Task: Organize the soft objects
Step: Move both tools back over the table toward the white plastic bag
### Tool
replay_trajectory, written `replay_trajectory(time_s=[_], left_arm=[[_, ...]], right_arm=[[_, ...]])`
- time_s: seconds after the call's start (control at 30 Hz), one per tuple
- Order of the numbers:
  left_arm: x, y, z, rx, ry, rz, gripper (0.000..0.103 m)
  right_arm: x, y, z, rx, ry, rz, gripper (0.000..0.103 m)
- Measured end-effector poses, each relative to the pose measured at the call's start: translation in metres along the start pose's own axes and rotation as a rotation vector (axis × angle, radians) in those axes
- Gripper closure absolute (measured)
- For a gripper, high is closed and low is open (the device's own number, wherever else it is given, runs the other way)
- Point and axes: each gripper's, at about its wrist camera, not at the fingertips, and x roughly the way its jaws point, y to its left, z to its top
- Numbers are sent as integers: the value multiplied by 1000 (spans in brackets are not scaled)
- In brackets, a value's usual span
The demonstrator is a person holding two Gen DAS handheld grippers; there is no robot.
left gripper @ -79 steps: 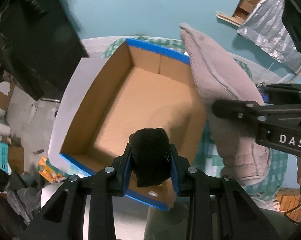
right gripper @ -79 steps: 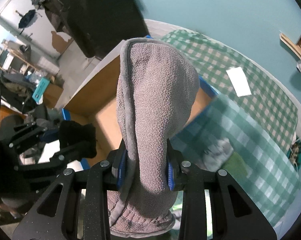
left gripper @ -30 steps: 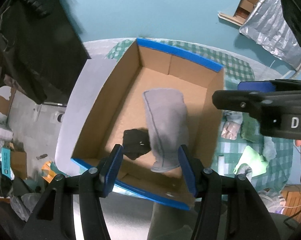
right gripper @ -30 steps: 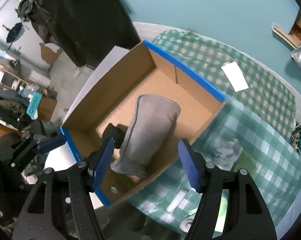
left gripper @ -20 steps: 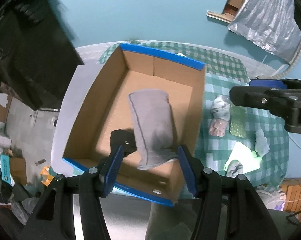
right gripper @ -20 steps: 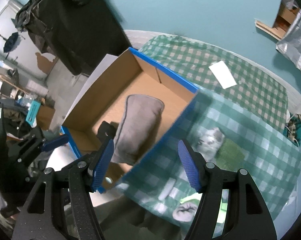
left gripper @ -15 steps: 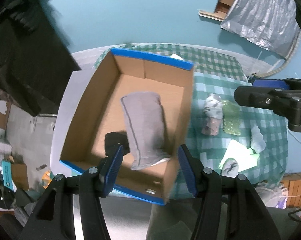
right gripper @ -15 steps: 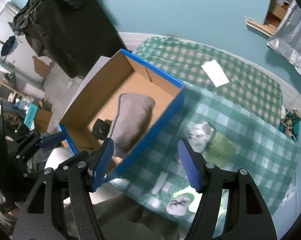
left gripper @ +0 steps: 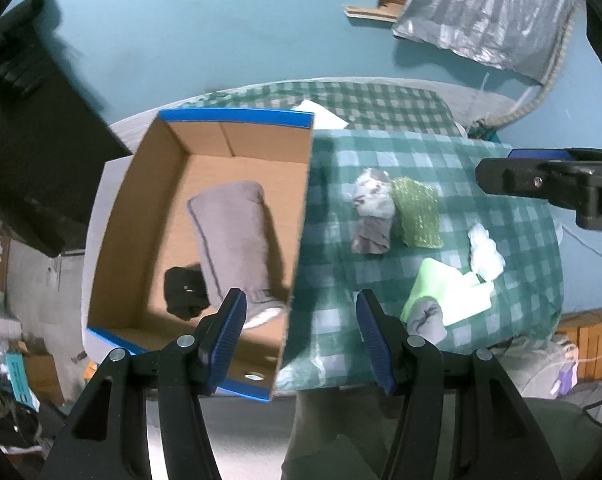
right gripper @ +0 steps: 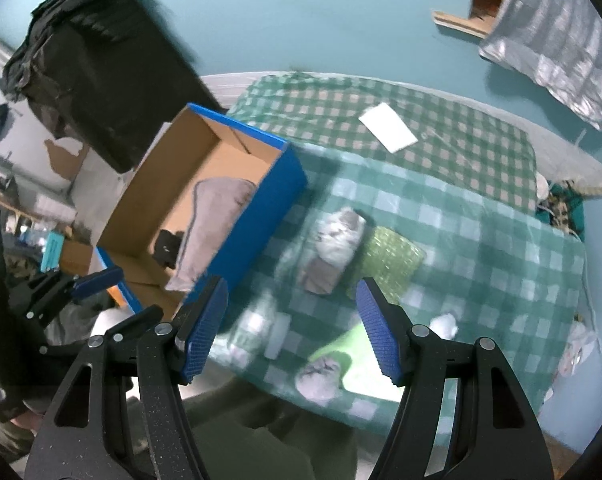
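Towel (left gripper: 233,240) and black cloth (left gripper: 183,293) inside box (left gripper: 237,115)

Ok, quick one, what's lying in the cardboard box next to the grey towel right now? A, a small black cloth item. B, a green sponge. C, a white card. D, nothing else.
A: a small black cloth item lies on the floor of the cardboard box, right beside the grey towel; the green sponge and the white card are out on the checked tablecloth.

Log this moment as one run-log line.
left gripper: open, empty | right gripper: open, empty | gray towel, black cloth: in box
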Motion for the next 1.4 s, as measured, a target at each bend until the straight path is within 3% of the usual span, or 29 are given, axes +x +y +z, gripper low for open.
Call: replay_trajectory(time_s=[0.67,1.4], left_arm=[[34,-49,0,38,75,-41,45],[86,-77,-15,28,144,-21,44]], right_arm=[[2,-78,-45,129,52,-86,35],[58,-142,-80,181,147,-95,35]])
